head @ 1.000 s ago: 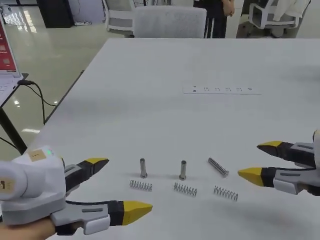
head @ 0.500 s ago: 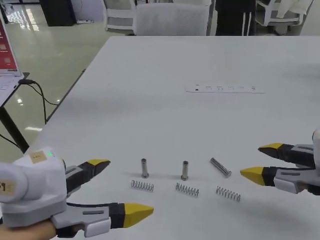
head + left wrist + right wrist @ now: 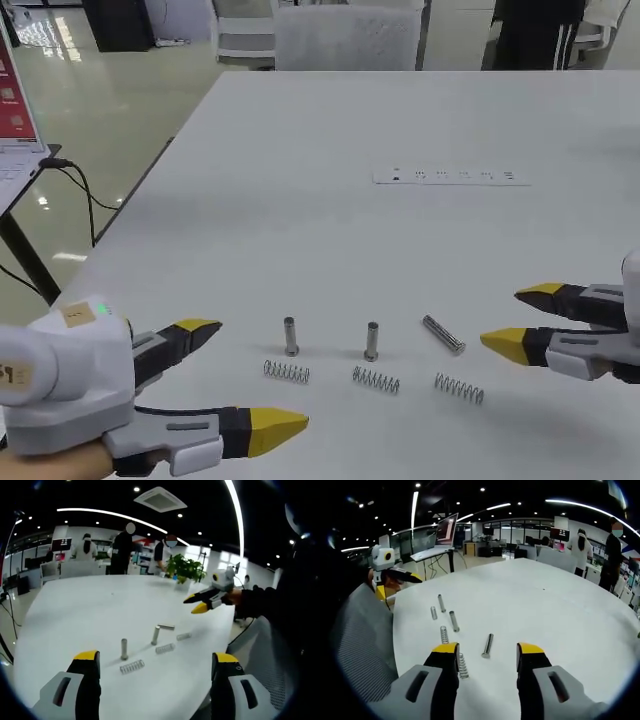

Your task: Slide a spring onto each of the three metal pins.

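Left tongs (image 3: 245, 378): nearest me, low left in the head view, over the near edge of the table (image 3: 330, 230). Released, yellow-tipped jaws spread wide.
Springs: three lying flat in a row across the white top, left spring (image 3: 286, 372), middle spring (image 3: 376, 380) and right spring (image 3: 459, 389). They lie apart from each other, each just on my side of a pin and clear of it as far as I can tell.
Pins: left pin (image 3: 290, 336) and middle pin (image 3: 372, 341) stand upright. Right pin (image 3: 442, 334) lies on its side at a diagonal, wider end toward my right tongs. All three are bare, no spring on any.
Right tongs (image 3: 515, 318): right side, level with the pin row. Released, jaws spread, tips aimed left at the lying pin, near it but not touching. In the right gripper view that pin sits just ahead, between my jaws.
Power strip (image 3: 452, 177): white, flat on the table, well beyond the pins.
Chair (image 3: 345, 38): grey, at the far edge.
Person (image 3: 535, 30): dark trousers, standing behind the table.
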The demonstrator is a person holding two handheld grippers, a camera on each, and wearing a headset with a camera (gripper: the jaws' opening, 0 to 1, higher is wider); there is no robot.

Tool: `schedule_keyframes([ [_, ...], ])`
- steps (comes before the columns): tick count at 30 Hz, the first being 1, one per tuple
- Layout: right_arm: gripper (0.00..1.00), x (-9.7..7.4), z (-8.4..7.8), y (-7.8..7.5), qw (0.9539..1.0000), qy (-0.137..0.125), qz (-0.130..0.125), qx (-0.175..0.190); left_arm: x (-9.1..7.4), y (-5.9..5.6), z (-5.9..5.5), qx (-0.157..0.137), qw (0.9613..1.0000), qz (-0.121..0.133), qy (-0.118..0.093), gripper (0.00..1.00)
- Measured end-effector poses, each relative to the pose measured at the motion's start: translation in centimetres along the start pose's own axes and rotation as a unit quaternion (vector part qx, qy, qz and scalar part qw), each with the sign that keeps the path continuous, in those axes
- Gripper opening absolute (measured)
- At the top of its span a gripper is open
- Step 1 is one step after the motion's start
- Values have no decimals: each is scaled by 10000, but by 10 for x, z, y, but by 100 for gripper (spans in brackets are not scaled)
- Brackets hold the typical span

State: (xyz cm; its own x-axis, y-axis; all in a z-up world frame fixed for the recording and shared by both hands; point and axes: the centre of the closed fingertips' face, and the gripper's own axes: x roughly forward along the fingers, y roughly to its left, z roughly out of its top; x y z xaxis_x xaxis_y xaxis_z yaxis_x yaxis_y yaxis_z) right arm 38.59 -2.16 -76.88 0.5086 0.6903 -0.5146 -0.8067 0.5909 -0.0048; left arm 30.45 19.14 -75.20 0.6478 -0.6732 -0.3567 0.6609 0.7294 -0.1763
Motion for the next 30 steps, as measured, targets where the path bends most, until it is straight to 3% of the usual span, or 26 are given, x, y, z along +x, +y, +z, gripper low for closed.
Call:
schedule_keyframes([
  [15, 42, 9, 7, -4, 9998, 177, -24, -90, 0, -1, 0, 17, 10000, -10, -11, 89],
  [27, 35, 39, 22, -8, 9985, 475, 8, -265, -1, 0, 2, 22, 10000, 12, -52, 89],
  [30, 32, 48, 19, -8, 9976, 649, 22, -230, -1, 2, 2, 18, 10000, 18, -52, 89],
])
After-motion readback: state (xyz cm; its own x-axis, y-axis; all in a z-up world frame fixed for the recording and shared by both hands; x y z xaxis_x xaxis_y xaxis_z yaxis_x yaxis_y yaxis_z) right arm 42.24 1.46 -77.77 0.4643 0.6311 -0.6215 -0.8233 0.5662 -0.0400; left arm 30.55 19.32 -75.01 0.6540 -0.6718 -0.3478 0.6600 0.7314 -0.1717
